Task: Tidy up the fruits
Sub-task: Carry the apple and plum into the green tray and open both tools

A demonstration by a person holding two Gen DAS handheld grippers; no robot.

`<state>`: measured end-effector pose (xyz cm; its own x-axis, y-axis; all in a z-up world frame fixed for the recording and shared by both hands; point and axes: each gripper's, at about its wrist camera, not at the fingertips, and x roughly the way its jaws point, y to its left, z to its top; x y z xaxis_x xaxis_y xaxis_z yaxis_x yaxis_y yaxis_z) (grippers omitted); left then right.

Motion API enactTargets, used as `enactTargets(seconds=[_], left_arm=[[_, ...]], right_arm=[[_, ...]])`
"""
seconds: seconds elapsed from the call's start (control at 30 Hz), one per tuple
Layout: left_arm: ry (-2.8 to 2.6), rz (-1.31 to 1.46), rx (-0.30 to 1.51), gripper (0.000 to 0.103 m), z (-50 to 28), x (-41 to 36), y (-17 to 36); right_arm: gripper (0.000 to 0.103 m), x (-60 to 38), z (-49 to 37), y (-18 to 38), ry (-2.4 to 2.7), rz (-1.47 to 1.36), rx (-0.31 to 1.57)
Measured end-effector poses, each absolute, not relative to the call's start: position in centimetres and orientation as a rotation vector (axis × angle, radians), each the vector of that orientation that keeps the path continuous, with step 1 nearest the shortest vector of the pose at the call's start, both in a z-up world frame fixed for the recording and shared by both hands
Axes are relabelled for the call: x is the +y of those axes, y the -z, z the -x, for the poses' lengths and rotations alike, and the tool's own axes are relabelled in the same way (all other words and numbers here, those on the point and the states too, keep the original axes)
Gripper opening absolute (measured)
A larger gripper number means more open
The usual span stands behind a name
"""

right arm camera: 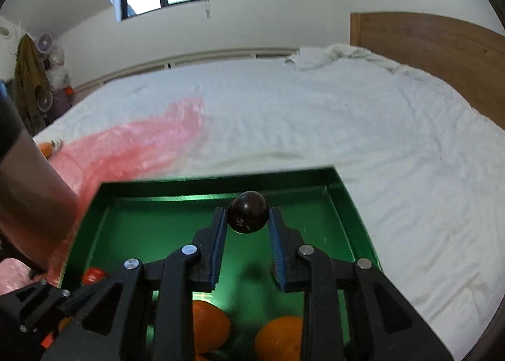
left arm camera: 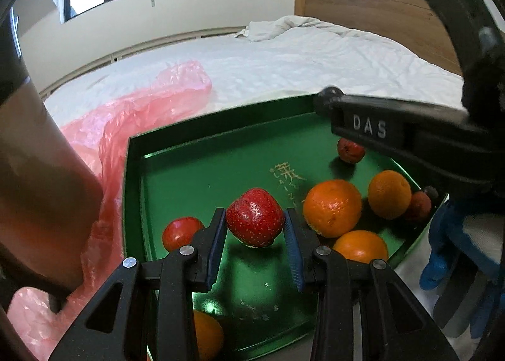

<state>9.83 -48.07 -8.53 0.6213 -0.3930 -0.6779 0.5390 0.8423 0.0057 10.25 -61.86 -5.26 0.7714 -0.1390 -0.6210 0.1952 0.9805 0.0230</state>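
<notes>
A green tray (left arm camera: 135, 171) lies on the white bed. My left gripper (left arm camera: 255, 228) is shut on a red speckled fruit (left arm camera: 254, 217) and holds it just above the tray floor. Another red fruit (left arm camera: 180, 231) sits to its left, several oranges (left arm camera: 332, 208) to its right, and small red fruits (left arm camera: 349, 150) farther back. My right gripper (right arm camera: 247, 219) is shut on a dark round fruit (right arm camera: 247, 211) held over the tray's (right arm camera: 344, 190) far part. Oranges (right arm camera: 277, 339) lie below it. The right gripper's body (left arm camera: 394, 130) crosses the left wrist view.
A pink plastic bag (left arm camera: 132, 121) lies left of the tray, also in the right wrist view (right arm camera: 135, 146). A bare forearm (left arm camera: 38, 178) is at the left. A crumpled white blanket (right arm camera: 334, 56) and a wooden headboard (right arm camera: 435, 55) are at the far right.
</notes>
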Motion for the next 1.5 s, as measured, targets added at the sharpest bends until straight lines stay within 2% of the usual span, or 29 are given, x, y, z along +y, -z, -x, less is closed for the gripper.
enactTargets(seconds=[0.2,0.87,0.93,0.97,1.0,1.03,1.07,1.2,1.27,1.33,1.4,1.5], left_arm=[[0.554,-0.192,0.761,0.031,-10.5,-47.7,9.5],[0.536,-0.244,0.726,0.033,-9.8,-48.3,10.7],[0.535,-0.248,0.725,0.036,-9.6,-48.5,10.7],[0.532,-0.251,0.725,0.038,-9.6,-48.6,10.7],[0.529,-0.254,0.726,0.040,-9.6,-48.6,10.7],[0.527,-0.253,0.727,0.041,-9.6,-48.7,10.7],[0.526,-0.253,0.728,0.041,-9.6,-48.7,10.7],[0.513,-0.259,0.717,0.046,-9.4,-48.9,10.3],[0.510,-0.271,0.685,0.047,-8.8,-49.0,9.7],[0.507,-0.288,0.655,0.054,-8.0,-49.0,8.9],[0.505,-0.292,0.646,0.056,-7.5,-48.9,8.3],[0.503,-0.279,0.650,0.065,-7.1,-48.4,7.2]], right_arm=[[0.046,-62.4,-10.9,7.6,0.210,-0.098,0.726],[0.047,-62.6,-9.4,8.3,0.189,-0.128,0.642],[0.049,-62.6,-9.4,8.2,0.185,-0.130,0.639],[0.059,-62.6,-9.4,8.2,0.183,-0.129,0.637],[0.076,-62.5,-9.4,8.1,0.181,-0.128,0.633],[0.083,-62.5,-9.2,8.0,0.182,-0.127,0.628],[0.089,-62.5,-9.1,7.9,0.181,-0.128,0.622],[0.103,-62.5,-9.0,7.7,0.176,-0.138,0.605],[0.103,-62.5,-8.9,7.5,0.177,-0.143,0.593],[0.103,-62.5,-8.8,7.2,0.174,-0.149,0.584],[0.103,-62.4,-8.6,6.8,0.173,-0.147,0.571],[0.103,-62.0,-8.1,6.0,0.171,-0.140,0.543]])
